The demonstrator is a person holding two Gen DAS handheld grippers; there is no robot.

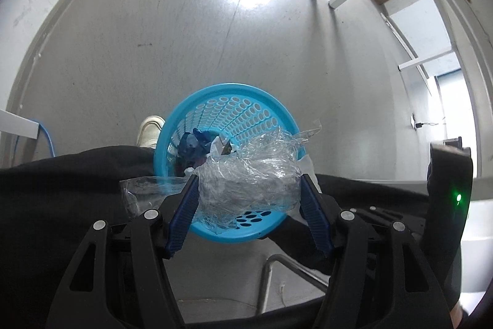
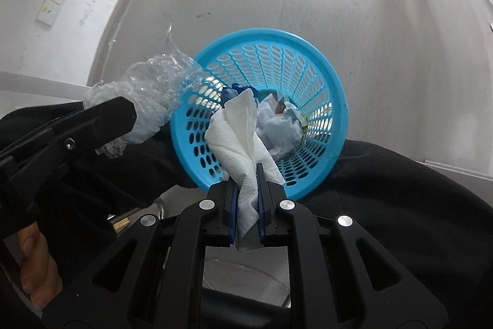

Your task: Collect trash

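Crumpled clear plastic wrap [image 1: 249, 174] sits clamped between my left gripper's [image 1: 249, 190] wide-set jaws, over the near rim of the blue perforated wastebasket [image 1: 228, 100], which rests on the floor between the person's legs. My right gripper [image 2: 246, 199] is pinched nearly shut on a white paper towel [image 2: 243, 137] above the same near rim. I worry that, released here, either piece could catch the rim and fall onto the black trousers [image 2: 400, 190], since neither hangs fully over the opening.
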